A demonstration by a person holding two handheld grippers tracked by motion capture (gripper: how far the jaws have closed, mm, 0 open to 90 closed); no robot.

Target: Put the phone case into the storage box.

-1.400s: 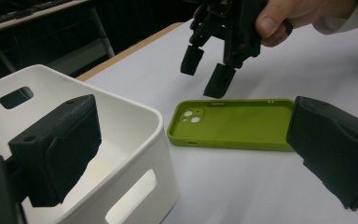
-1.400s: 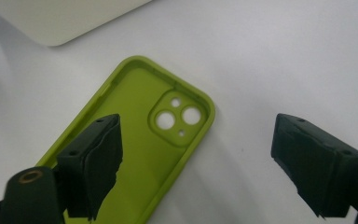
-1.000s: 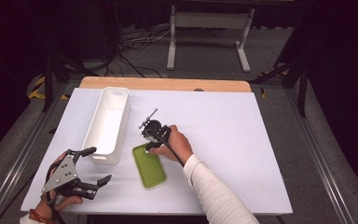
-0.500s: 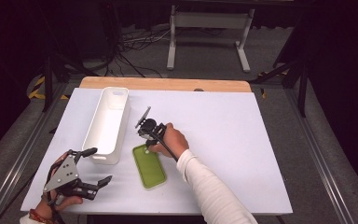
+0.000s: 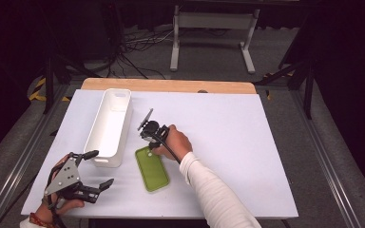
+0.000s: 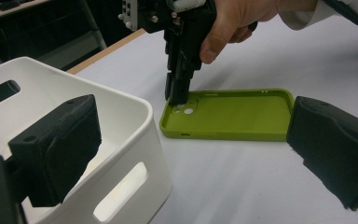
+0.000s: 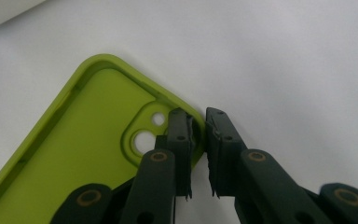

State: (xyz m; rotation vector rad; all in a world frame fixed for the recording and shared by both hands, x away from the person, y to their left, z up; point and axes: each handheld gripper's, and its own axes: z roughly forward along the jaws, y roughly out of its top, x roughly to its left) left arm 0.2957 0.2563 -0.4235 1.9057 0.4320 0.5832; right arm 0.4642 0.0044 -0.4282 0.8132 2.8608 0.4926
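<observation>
A white worktop (image 5: pixel 247 156) with a wooden strip along its far edge stands on a grey floor, dark stands and cables behind it. The right half of the worktop is bare, giving wide room there.

A long white plastic bin (image 5: pixel 108 127) lies left of centre, running front to back. Just to its right, close but apart from it, a lime-green phone case (image 5: pixel 152 169) lies open side up, its camera cut-out at the far end.

The right tongs (image 5: pixel 148 135) point steeply down at that far end, held by the right hand (image 5: pixel 175 142). In the right gripper view the two jaws stand on either side of the case's raised rim at the corner by the camera cut-out (image 7: pixel 145 138) (one inside, one outside), closed in on the rim with only a slim gap left between them.

The left tongs (image 5: pixel 97 170) rest low near the worktop's front left corner, in the left hand (image 5: pixel 59 205), jaws spread wide and holding nothing; the left gripper view looks between them, one jaw before the bin's near corner (image 6: pixel 140 140).
</observation>
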